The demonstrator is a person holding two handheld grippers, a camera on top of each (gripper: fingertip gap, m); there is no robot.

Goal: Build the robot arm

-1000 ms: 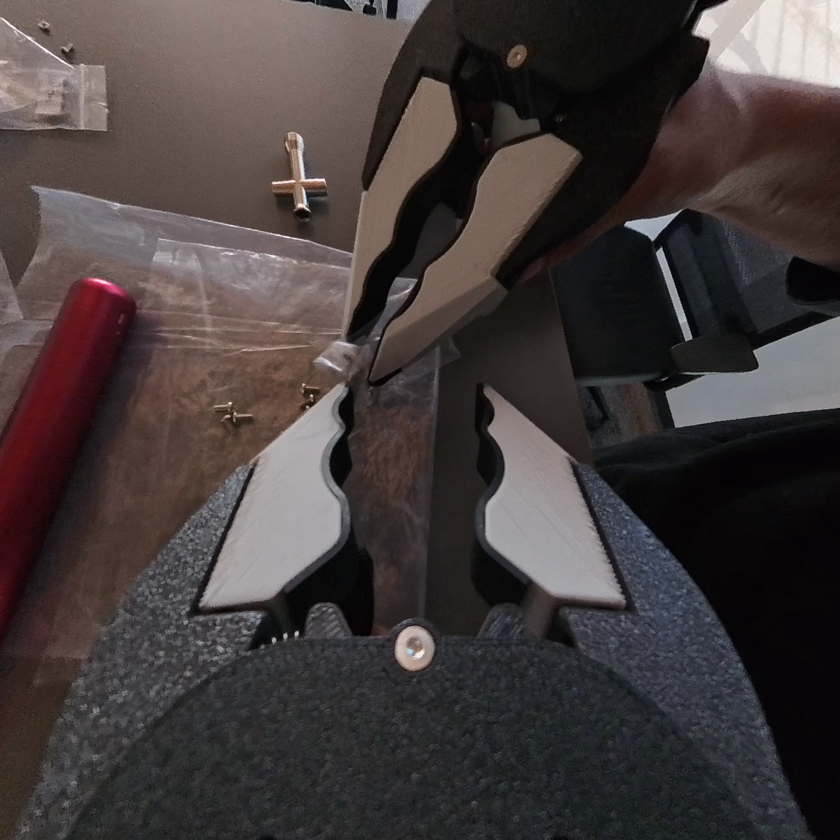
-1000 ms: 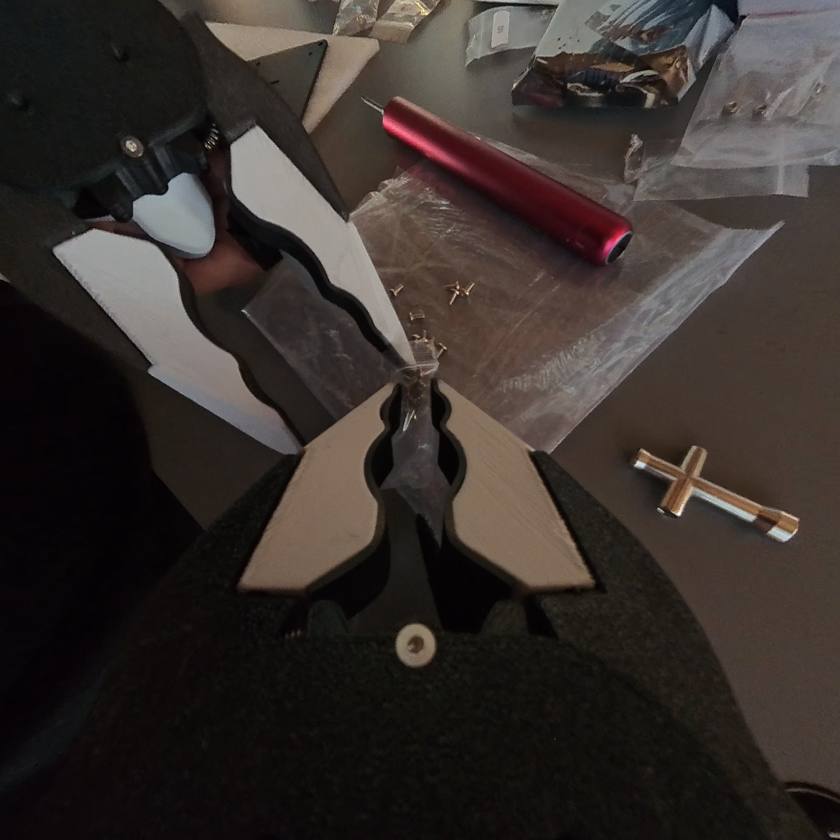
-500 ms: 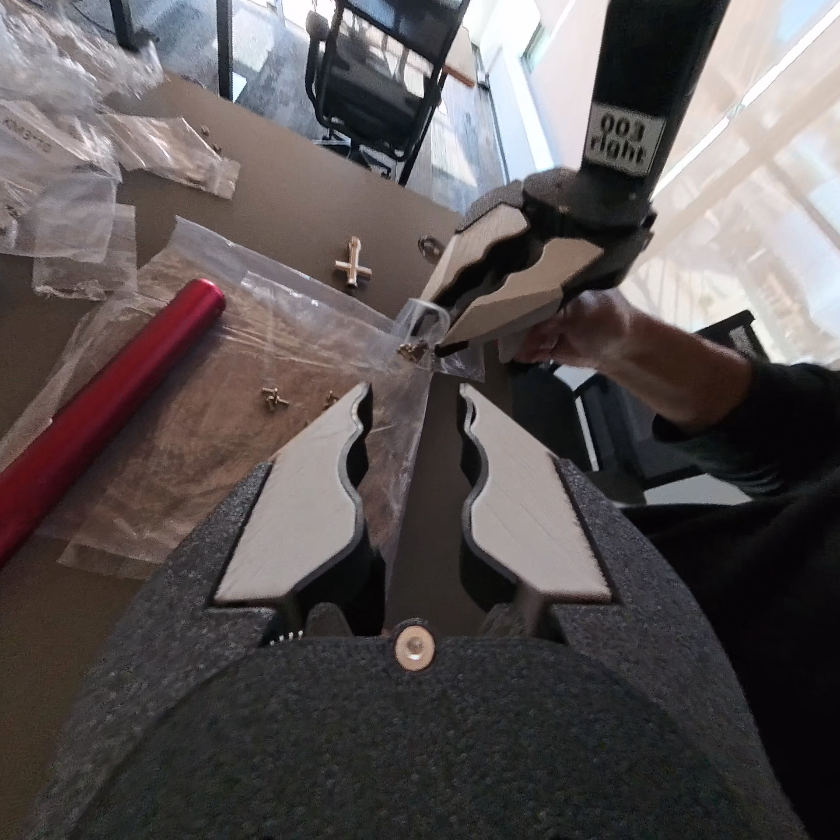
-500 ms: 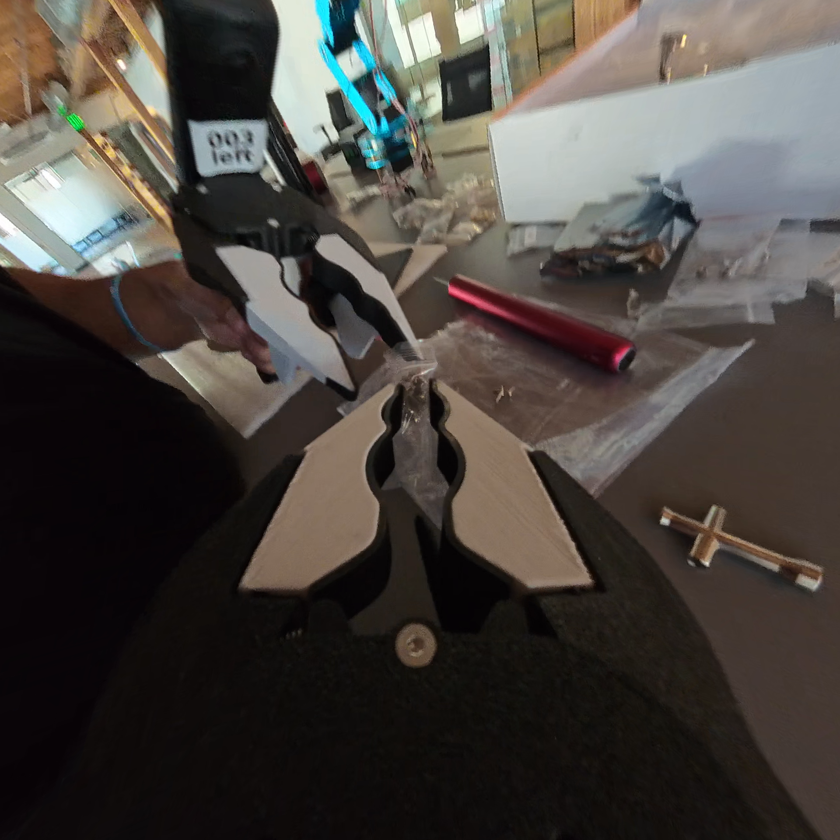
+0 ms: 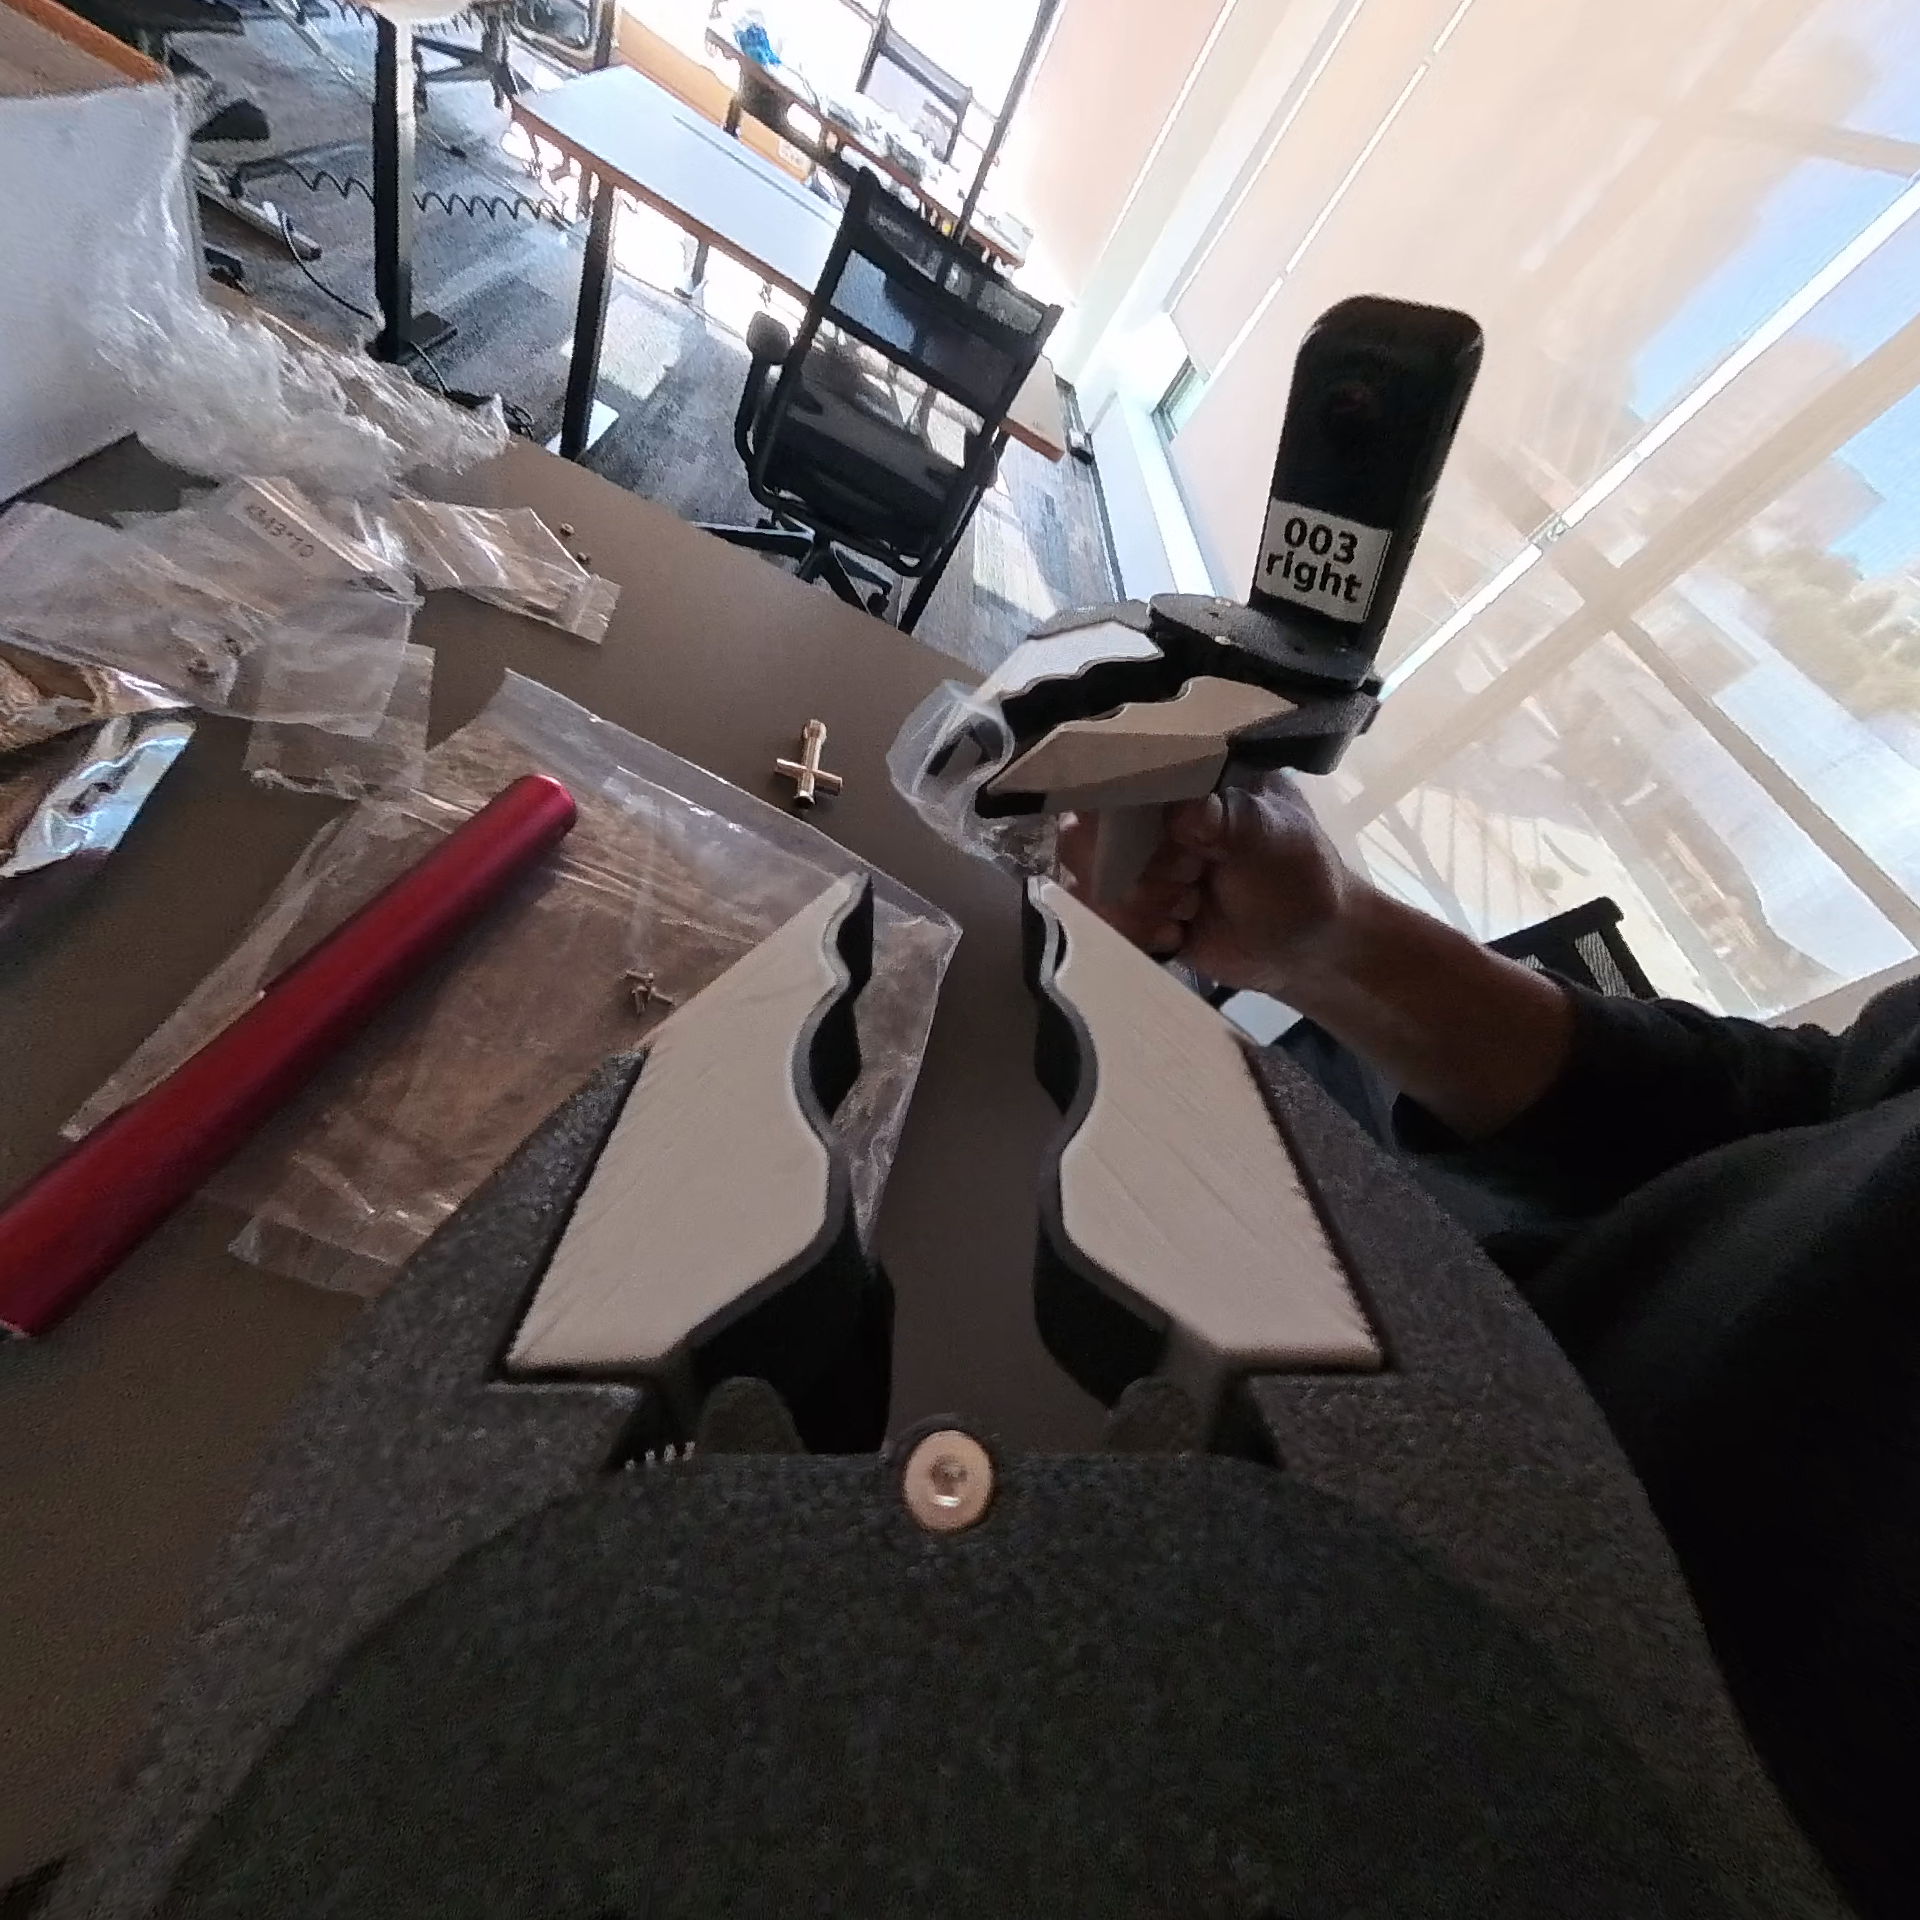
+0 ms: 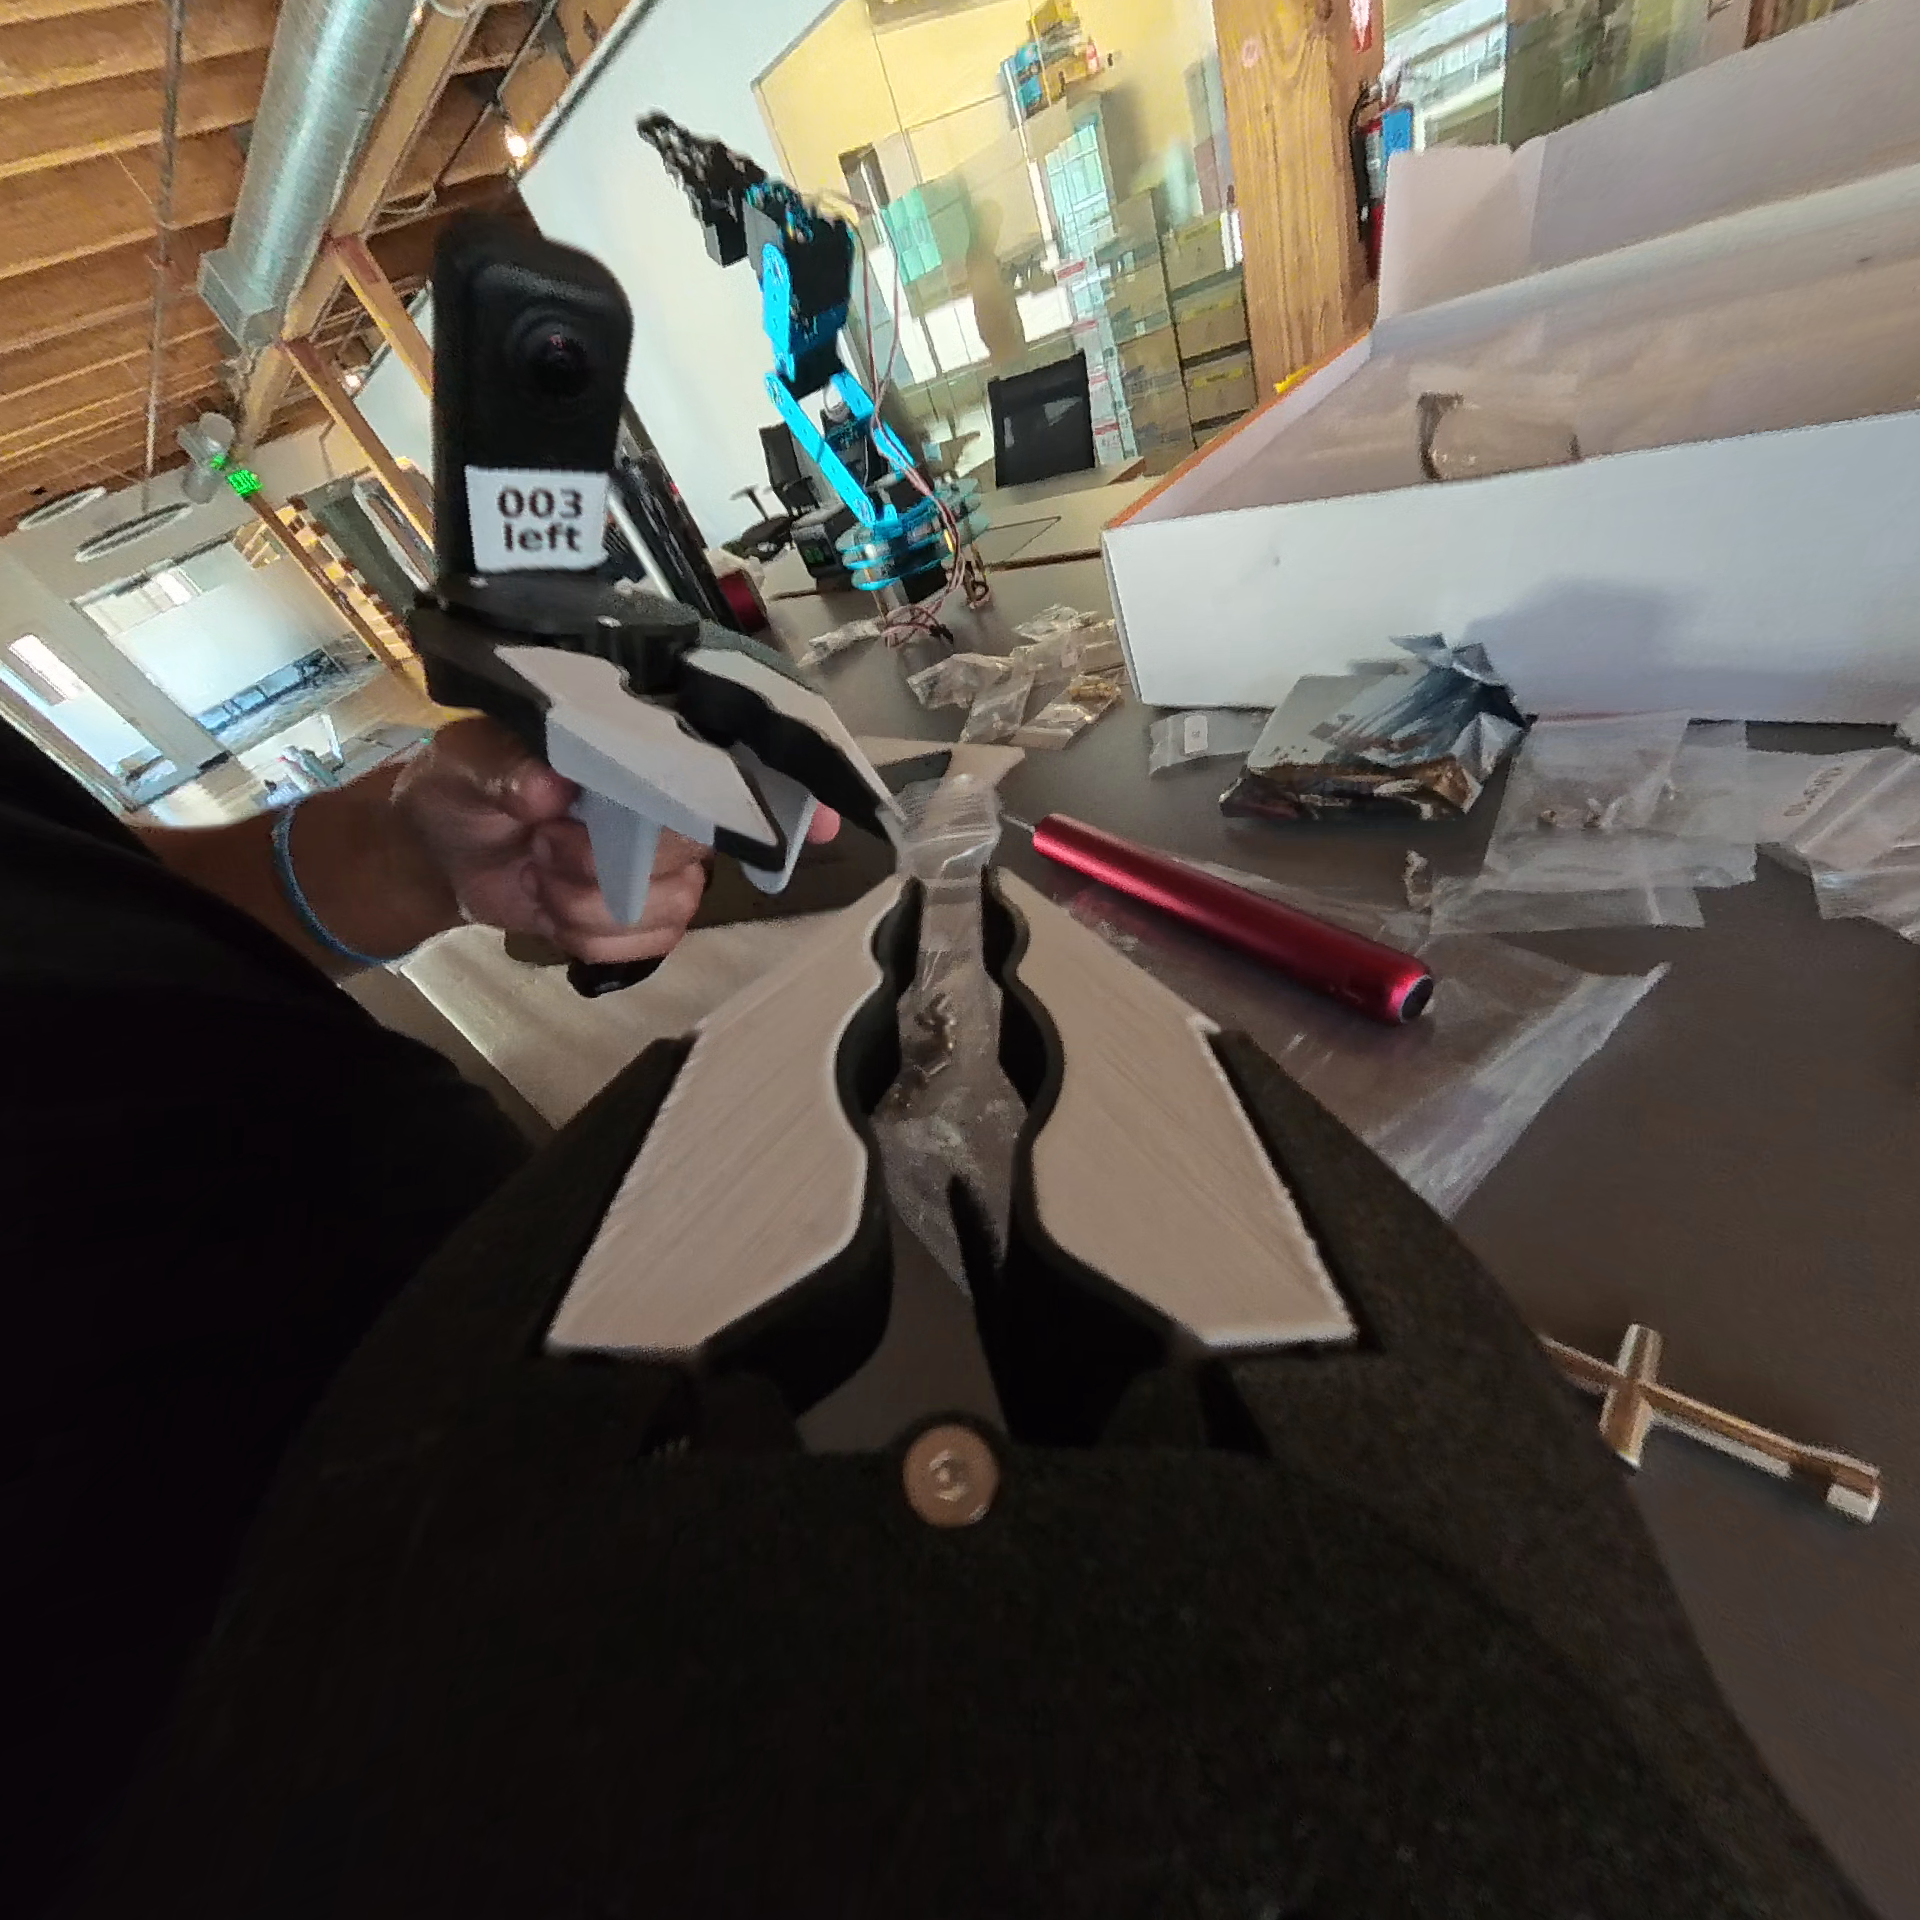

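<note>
At centre frame in my right wrist view, my right gripper is nearly closed, pinching a clear bag of small screws above the table. My left gripper stands wide apart, gripping nothing; its tips hang over the corner of a flat bag lying on the table. A red tube lies on that flat bag at left. A metal cross wrench rests on the table beyond, upper centre. A white box sits upper right.
</note>
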